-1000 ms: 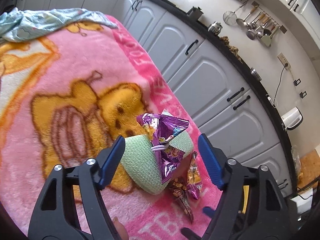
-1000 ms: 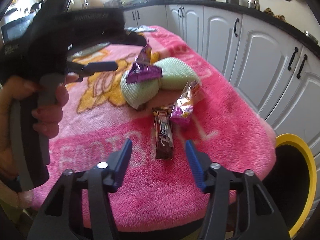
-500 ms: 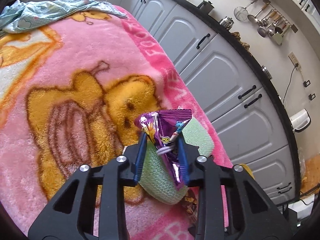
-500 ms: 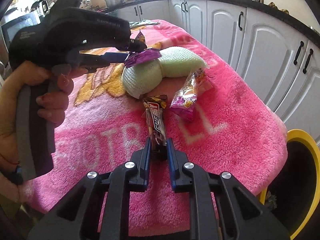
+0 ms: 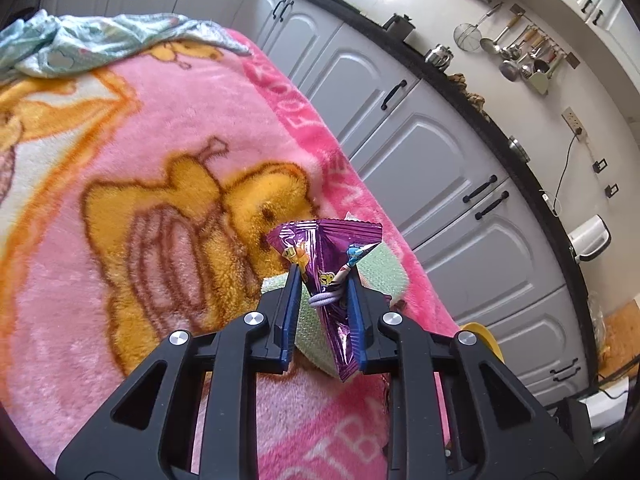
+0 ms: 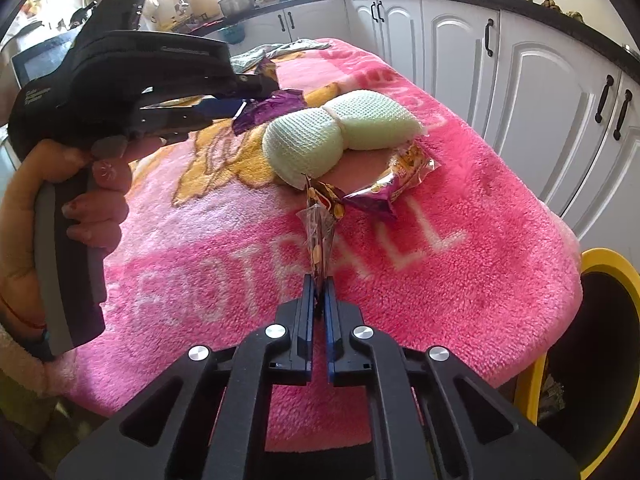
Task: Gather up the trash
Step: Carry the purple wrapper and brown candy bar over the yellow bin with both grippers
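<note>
the left gripper [image 5: 323, 280] is clamped on a purple wrapper [image 5: 328, 256] held above the green sponge [image 6: 340, 132], the right gripper [image 6: 318, 292] pinches a brown wrapper [image 6: 320, 232] by its end, both looking light and crinkly, while a third wrapper [image 6: 400, 176] lies on the blanket [image 6: 460, 264] and the yellow-rimmed bin [image 6: 612, 264], contents unclear, waits at right.

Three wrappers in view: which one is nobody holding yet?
The purple-and-orange wrapper lying on the pink blanket beside the green sponge. The left gripper pinches the purple wrapper; the right gripper pinches the brown bar wrapper.
</note>
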### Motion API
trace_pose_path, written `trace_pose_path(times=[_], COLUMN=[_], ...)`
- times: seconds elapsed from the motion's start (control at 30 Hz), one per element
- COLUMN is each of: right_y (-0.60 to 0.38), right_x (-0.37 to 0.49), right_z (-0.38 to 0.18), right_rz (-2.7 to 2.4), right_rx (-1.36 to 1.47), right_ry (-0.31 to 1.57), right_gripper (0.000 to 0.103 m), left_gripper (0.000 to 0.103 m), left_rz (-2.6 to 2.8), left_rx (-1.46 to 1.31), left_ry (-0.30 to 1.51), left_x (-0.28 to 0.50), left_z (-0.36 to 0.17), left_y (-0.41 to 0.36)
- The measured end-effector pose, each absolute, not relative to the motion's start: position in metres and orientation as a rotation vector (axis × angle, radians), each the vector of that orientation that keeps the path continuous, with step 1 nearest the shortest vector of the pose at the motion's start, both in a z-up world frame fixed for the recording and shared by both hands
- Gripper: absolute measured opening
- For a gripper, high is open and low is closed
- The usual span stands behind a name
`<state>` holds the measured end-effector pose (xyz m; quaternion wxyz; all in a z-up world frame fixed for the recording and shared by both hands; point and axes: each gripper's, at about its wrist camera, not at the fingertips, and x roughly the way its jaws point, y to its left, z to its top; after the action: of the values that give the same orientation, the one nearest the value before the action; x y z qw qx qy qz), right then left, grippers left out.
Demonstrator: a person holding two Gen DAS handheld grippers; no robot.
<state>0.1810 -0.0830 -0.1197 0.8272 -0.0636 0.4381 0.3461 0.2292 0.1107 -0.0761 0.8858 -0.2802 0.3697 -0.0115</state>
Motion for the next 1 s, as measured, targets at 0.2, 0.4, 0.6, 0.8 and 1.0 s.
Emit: trace_pose_path(times=[0.2,0.4,0.6,0.8,1.0], right_y=[-0.09,-0.098,-0.117,-0.142,-0.174], right_x=[0.174,0.169,0.167,0.167,0.167], right_z=[-0.104,-0.085,-0.066,-0.048,-0.033], right_rz=[0.744,0.745,0.731,0.69,0.632], right_rx=[-0.122,-0.111,-0.092,-0.071,-0.043], right_ry=[0.907,0.872,0.828,0.789,0.746], right_gripper=[0.005,0.004,0.004,0.004,0.004], left_gripper=[0.016,0.016,0.015,0.015,0.015], left_rz=[-0.028,-0.039,-0.071,-0.123,-0.175], left_rx=[-0.567,-0.534,-0.503,-0.469,-0.436], left_ry=[0.727,0.696,0.673,0.656,0.643], left_x=[0.214,0.202,0.194,0.189,0.187], left_z=[-0.059,-0.043,-0.029,-0.015,-0.003], left_y=[0.114,0.107,0.094,0.072,0.047])
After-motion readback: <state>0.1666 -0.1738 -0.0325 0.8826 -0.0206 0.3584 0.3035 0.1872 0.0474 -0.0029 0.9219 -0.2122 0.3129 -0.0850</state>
